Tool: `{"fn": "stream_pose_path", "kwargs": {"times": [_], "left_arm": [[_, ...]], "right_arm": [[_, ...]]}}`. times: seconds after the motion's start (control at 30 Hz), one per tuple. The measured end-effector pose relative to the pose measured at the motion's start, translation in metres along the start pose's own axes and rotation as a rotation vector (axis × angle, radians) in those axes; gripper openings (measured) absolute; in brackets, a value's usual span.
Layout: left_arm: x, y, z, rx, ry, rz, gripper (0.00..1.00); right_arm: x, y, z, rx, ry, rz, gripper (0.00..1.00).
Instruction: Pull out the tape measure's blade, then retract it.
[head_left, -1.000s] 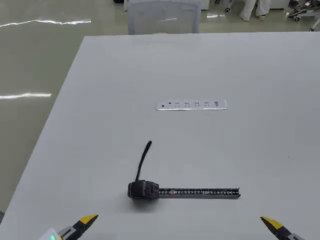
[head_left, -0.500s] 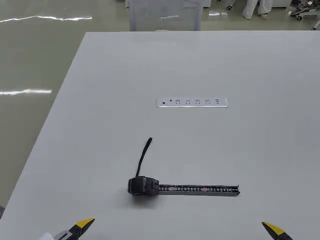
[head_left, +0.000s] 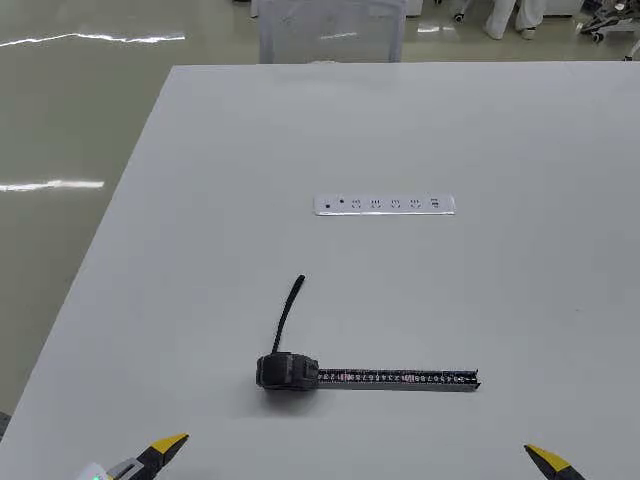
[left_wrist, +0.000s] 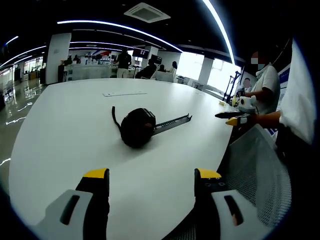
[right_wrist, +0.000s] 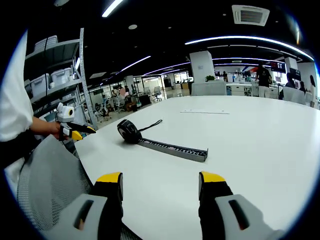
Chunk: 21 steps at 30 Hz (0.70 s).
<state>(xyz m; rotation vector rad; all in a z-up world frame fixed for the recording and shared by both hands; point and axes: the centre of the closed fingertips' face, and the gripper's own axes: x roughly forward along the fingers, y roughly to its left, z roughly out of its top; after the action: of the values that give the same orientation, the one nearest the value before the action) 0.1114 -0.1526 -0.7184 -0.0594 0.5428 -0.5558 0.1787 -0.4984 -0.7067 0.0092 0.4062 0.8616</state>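
Grippers first: the left gripper (left_wrist: 151, 175) and the right gripper (right_wrist: 161, 177) both stand with jaws apart and nothing between them. Each hangs just past the near edge of the tabletop (head_left: 450, 130), the left toward the near left corner and the right toward the near right.

Over the last second little has altered. In the head view the yellow tips have slipped a touch lower, which may be a small draw-back or only a nod of the head; I cannot tell which. In the last half-second they have not stirred.

The tape measure (head_left: 287, 372) has kept its place, lying not far in from the near edge and between the two grippers. Its blade (head_left: 400, 379) is drawn out to the same length as before, flat on the surface, running rightward along that edge. Neither gripper touches it. By my reckoning the pulling-out is done and the retracting is not yet begun. As the blade stays out unheld, a lock is likely engaged and would need releasing.

A black strap (head_left: 288, 312) trails from the case toward the far edge. A white power strip (head_left: 384, 205) lies near the middle of the tabletop, which is plain and matte.

Beyond the far edge stands a chair back (head_left: 330, 30) on a glossy floor (head_left: 60, 100). The gripper views show an open hall with strip lights and distant people.
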Motion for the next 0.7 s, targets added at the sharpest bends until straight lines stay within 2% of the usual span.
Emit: {"fn": "stream_pose_path", "kwargs": {"times": [0.2, 0.33, 0.7], "left_arm": [[0.0001, 0.0001, -0.0034, 0.001, 0.002, 0.000, 0.67], [-0.0003, -0.0032, 0.0005, 0.001, -0.001, 0.001, 0.67], [-0.0013, -0.0038, 0.0014, 0.014, -0.004, -0.002, 0.67]], "right_arm": [[-0.0003, 0.0008, -0.0025, 0.009, 0.004, 0.002, 0.62], [-0.0015, 0.0015, -0.0032, 0.007, 0.005, 0.003, 0.61], [-0.0018, 0.0030, -0.0010, 0.003, -0.002, 0.006, 0.61]]}}
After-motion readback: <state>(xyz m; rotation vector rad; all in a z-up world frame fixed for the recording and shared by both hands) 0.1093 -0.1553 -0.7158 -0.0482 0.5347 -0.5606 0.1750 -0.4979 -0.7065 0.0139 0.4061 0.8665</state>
